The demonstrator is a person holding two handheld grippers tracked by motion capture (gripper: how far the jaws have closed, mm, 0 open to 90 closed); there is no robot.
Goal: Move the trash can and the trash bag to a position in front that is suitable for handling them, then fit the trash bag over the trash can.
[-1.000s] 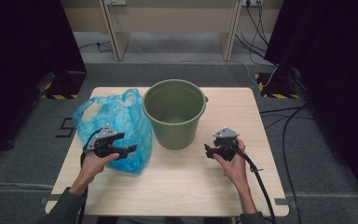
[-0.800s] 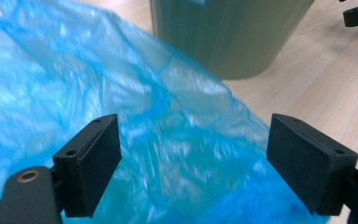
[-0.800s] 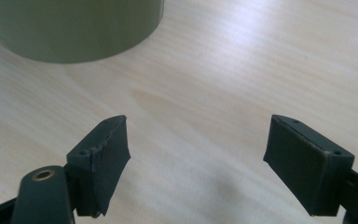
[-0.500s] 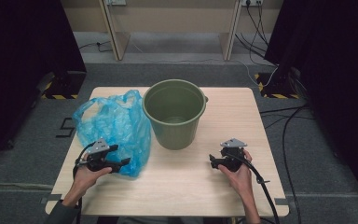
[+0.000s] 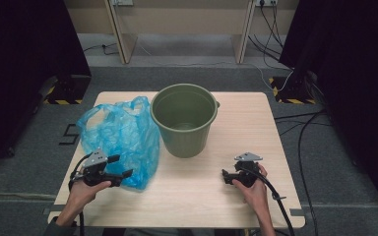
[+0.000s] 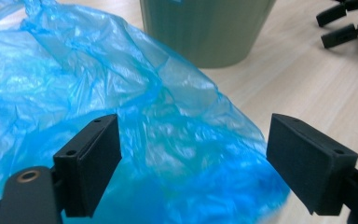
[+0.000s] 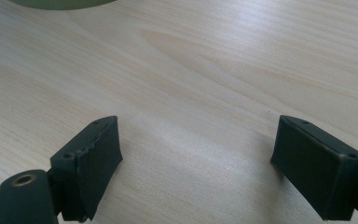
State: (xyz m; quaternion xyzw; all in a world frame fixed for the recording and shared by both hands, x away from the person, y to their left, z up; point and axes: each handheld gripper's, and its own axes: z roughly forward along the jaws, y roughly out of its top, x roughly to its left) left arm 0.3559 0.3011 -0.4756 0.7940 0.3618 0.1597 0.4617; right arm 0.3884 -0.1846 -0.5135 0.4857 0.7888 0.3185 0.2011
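A crumpled blue plastic bag (image 5: 120,135) lies on the left of the wooden table (image 5: 256,123), against a green bucket (image 5: 184,120) that stands upright in the middle. My left gripper (image 5: 120,166) is at the bag's near corner with its jaws wide open. In the left gripper view (image 6: 193,158) the bag (image 6: 121,93) bulges up between the pads, which do not press on it. My right gripper (image 5: 228,177) rests low over bare wood at the front right. Its jaws have just been opening and stand wide (image 7: 196,158) with nothing between them.
The bucket (image 6: 205,28) looks empty from above. Bare tabletop (image 7: 214,60) lies in front of the right gripper, with the bucket's base (image 7: 60,3) beyond it. Cables (image 5: 300,147) run over the floor to the right of the table, and table legs stand at the back.
Both hands have drawn back toward the table's front edge. The left gripper slid from over the bag to its near corner. The right gripper has sunk closer to the wood.
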